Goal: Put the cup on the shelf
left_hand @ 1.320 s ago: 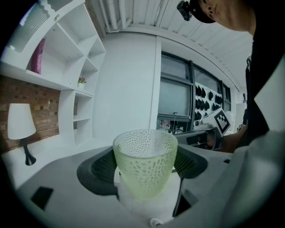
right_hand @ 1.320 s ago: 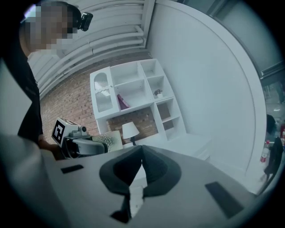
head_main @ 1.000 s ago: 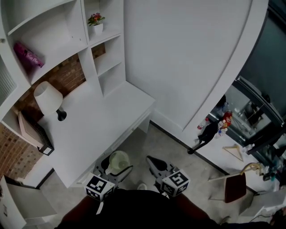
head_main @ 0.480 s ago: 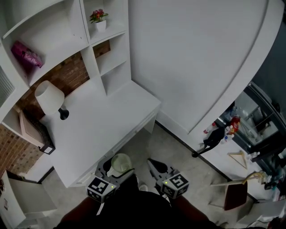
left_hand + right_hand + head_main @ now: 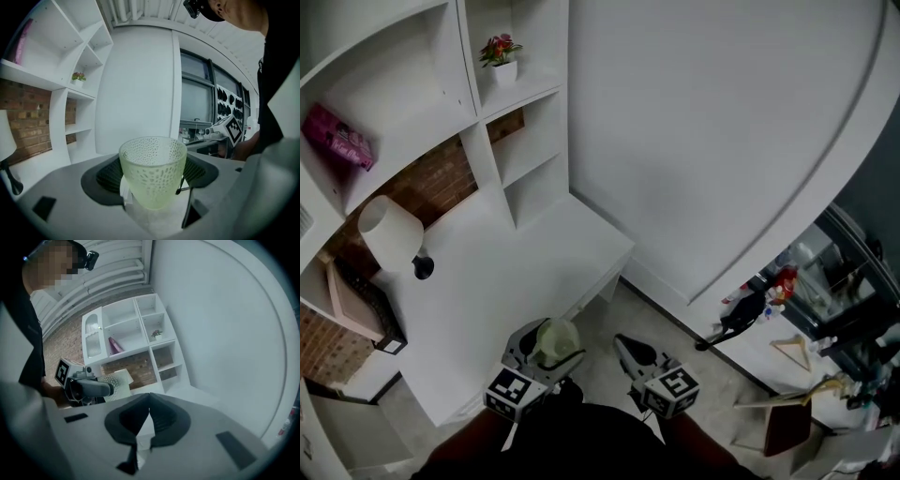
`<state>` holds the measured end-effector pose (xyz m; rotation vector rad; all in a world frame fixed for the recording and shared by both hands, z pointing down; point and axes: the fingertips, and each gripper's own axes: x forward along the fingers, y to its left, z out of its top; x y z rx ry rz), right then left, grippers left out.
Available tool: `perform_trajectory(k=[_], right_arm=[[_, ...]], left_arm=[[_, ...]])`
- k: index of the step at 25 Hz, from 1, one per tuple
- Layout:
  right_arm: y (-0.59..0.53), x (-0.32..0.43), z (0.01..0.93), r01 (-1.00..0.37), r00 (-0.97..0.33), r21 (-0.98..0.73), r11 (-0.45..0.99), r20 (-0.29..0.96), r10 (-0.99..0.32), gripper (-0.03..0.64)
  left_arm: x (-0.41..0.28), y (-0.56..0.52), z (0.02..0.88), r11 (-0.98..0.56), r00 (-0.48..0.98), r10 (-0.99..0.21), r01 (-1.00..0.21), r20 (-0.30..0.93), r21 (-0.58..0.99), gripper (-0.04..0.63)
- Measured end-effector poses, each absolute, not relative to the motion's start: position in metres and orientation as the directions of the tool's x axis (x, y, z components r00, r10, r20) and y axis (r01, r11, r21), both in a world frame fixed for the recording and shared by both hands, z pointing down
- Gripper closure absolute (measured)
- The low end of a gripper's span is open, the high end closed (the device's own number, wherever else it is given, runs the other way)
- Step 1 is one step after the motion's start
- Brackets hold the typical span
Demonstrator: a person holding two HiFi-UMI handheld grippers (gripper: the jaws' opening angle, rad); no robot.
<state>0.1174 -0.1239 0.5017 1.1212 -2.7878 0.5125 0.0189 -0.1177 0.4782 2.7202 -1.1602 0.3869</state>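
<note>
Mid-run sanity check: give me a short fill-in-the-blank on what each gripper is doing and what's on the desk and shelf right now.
1. The left gripper is shut on a pale green ____.
2. The right gripper has nothing between its jaws, which are ____.
3. The lamp on the desk has a ____ shade.
4. The packet lying in the shelf is ____.
Missing words: cup; shut; white; pink.

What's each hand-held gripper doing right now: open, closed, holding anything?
Left hand-held gripper: closed on the green cup.
Right hand-held gripper: closed, nothing between its jaws.
</note>
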Motion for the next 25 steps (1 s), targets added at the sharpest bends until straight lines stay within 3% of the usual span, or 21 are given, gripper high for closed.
perform_trajectory(k=[7, 13, 25], right_arm=[[-0.203, 0.081, 0.487, -0.662, -0.749, -0.229, 0.713, 0.203, -0.631, 0.611], [-0.257, 0.054, 0.475, -0.664, -0.747, -0.211, 0.717, 0.191, -0.636, 0.611], [-0.294, 0.014, 0.489, -0.648, -0.759, -0.177, 0.741, 0.23, -0.609, 0.611]], left_arm=[[-0.016, -0.192, 0.469, -0.645, 0.645, -0.723, -0.758, 0.249, 0.09, 0.215], [-0.048, -0.244, 0.464, -0.65, 0.633, -0.734, -0.76, 0.248, 0.015, 0.215], [-0.074, -0.293, 0.474, -0.641, 0.642, -0.731, -0.762, 0.23, 0.089, 0.215]])
